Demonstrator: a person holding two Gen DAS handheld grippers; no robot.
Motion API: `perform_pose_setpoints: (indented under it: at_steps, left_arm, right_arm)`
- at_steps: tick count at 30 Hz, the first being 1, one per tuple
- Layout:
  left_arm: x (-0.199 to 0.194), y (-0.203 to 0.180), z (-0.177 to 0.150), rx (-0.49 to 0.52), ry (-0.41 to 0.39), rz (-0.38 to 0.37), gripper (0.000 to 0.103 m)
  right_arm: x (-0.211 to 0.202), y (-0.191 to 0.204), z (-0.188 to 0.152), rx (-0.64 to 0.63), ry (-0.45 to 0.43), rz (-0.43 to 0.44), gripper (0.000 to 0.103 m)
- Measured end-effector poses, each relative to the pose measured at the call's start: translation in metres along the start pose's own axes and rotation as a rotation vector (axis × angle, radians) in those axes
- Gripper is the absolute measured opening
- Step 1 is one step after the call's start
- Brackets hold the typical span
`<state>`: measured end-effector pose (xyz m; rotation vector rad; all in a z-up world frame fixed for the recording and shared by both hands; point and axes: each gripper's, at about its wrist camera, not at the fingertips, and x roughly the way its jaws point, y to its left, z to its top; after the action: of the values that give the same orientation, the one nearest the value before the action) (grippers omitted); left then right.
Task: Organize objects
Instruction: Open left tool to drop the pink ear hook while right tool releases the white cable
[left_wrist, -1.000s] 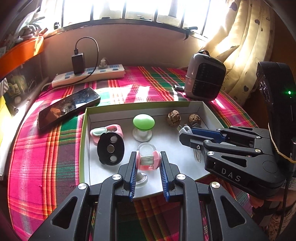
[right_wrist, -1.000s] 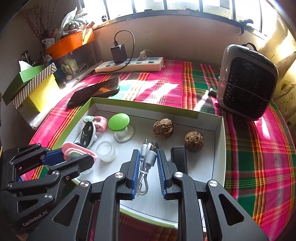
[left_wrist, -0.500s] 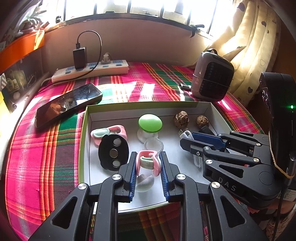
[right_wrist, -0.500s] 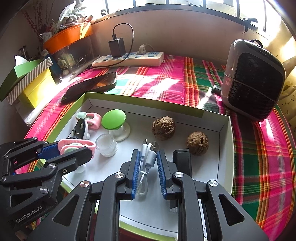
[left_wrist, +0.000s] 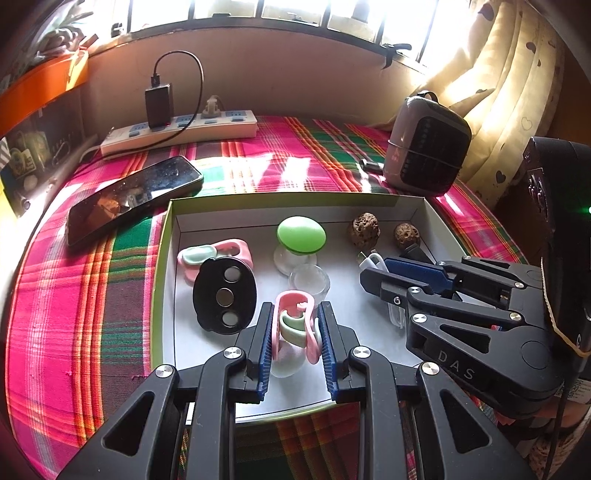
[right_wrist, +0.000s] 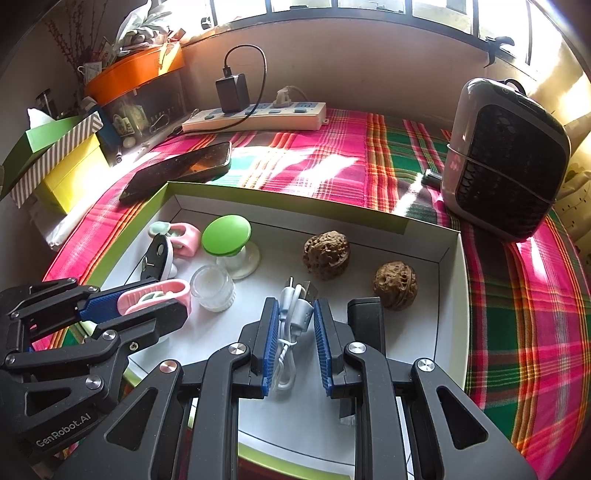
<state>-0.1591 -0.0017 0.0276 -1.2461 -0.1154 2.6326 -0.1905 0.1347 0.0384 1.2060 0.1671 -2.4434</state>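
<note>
A white box with a green rim (left_wrist: 164, 258) (right_wrist: 448, 295) holds small things. My left gripper (left_wrist: 294, 332) is shut on a pink and mint clip (left_wrist: 295, 325) (right_wrist: 155, 295) and holds it over the box's near left part. My right gripper (right_wrist: 294, 325) is shut on a white USB cable (right_wrist: 295, 314) (left_wrist: 371, 260) over the box's near right part. In the box lie a second pink clip (left_wrist: 221, 251), a black oval disc (left_wrist: 224, 295), a green-capped piece (left_wrist: 301, 234) (right_wrist: 226, 236), a clear jar (right_wrist: 212, 286) and two walnuts (right_wrist: 327, 254) (right_wrist: 395, 284).
The box sits on a pink and green plaid cloth (left_wrist: 74, 295). A black phone (left_wrist: 133, 195) lies to the box's far left. A white power strip (left_wrist: 177, 129) with a charger runs along the back wall. A grey heater (right_wrist: 506, 158) stands at the back right. Boxes (right_wrist: 55, 155) are stacked at left.
The left gripper has lifted and drawn back with the pink clip, which has turned upright between the fingers. The right gripper still holds the cable and has shifted slightly.
</note>
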Motion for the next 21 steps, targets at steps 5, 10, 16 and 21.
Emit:
perform_pose_setpoints:
  at_steps: [5,10,16,21]
  left_arm:
    - [0.0017,0.0005,-0.0005,-0.002,0.008,0.003,0.021]
    - [0.0021,0.0001,-0.0003,0.0,0.01,0.005,0.022]
    - [0.0031,-0.0003,-0.0003,0.0,0.016,0.01,0.027]
    - [0.0034,0.0003,-0.0002,-0.003,0.017,0.011,0.03]
  right_arm:
    - [-0.0001,0.0003,-0.0002,0.0,0.0,-0.002,0.021]
    - [-0.0003,0.0003,0.0002,0.002,-0.001,-0.007,0.021]
    - [-0.0005,0.0002,0.0004,0.003,0.001,-0.006,0.021]
    - [-0.0008,-0.0001,0.0001,0.007,0.0,-0.002,0.023]
